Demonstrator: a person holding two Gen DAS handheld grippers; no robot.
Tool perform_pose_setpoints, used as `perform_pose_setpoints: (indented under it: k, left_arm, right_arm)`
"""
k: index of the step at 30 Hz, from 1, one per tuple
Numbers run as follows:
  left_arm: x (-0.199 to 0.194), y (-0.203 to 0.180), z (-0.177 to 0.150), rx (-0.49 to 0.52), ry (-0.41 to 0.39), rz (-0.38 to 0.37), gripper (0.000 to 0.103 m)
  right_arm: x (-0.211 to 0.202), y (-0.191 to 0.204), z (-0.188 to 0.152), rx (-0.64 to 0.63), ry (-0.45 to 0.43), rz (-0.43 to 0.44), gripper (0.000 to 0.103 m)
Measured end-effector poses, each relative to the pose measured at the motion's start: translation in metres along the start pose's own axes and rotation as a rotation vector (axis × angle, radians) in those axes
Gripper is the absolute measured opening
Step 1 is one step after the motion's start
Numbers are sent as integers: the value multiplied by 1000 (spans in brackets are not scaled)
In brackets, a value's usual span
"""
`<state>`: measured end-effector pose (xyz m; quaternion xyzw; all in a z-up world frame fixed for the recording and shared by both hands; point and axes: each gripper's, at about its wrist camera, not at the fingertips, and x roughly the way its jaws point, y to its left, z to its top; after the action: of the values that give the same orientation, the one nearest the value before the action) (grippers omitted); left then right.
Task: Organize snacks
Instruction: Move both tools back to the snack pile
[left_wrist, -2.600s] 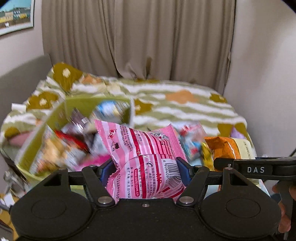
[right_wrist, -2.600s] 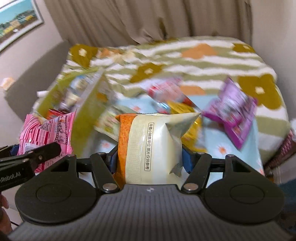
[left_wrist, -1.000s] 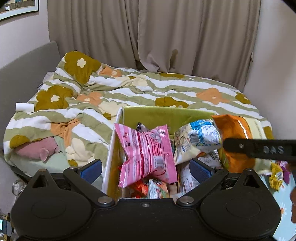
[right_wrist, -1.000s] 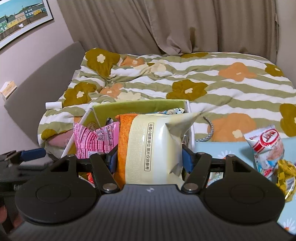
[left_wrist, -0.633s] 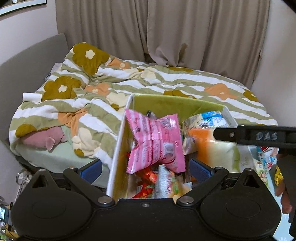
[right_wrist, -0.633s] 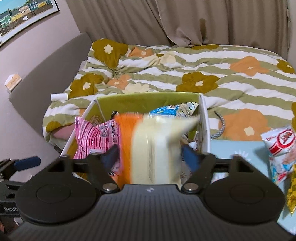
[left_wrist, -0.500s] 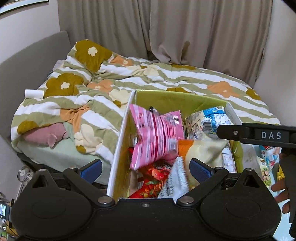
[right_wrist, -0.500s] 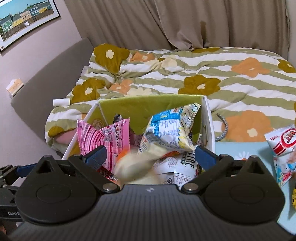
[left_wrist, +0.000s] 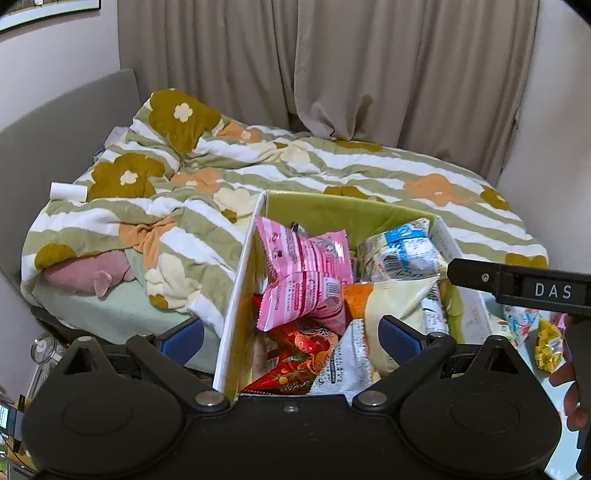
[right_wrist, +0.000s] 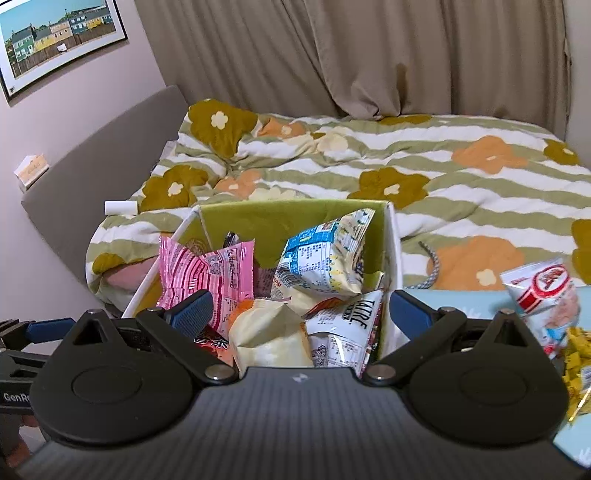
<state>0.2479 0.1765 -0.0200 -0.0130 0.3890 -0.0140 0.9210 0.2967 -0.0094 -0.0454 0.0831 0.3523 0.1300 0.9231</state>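
A white box with green lining (left_wrist: 325, 214) (right_wrist: 266, 221) stands in front of both grippers, packed with snack bags. A pink striped bag (left_wrist: 306, 280) (right_wrist: 207, 273) leans at its left. An orange and cream bag (left_wrist: 391, 299) (right_wrist: 269, 332) lies loose in the middle. Behind it sits a blue and white bag (left_wrist: 402, 254) (right_wrist: 321, 258). My left gripper (left_wrist: 291, 338) is open over the box's near left wall, holding nothing. My right gripper (right_wrist: 301, 312) is wide open above the box, and no pad touches a bag.
A red and white snack bag (right_wrist: 543, 291) and a yellow bag (right_wrist: 580, 354) lie on a light blue surface (right_wrist: 461, 299) right of the box. Behind is a bed with a flowered quilt (left_wrist: 332, 173). A hand (left_wrist: 569, 384) shows at the right edge.
The right gripper opened and the orange and cream bag dropped into the box. The left gripper had let the pink bag go into the box and stays open.
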Motion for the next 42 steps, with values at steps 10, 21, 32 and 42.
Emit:
perform_pose_setpoints:
  k: [10,21,32,42]
  left_arm:
    - [-32,-10,1,33,-70,-84,102]
    - [-36,-64,4,104,-91,-254,102]
    - [-22,-168,3,118,-69,-263,102]
    - [24,-289,-18,155,21,-285,102]
  right_arm:
    - [-44,0,-4,22,-34,-51,103]
    - [-105,-47,-22,125,-79,-212,103]
    - [-140,-164,-37,187,-93,-297,103]
    - [-128,-292,-49,255,-25,-306,103]
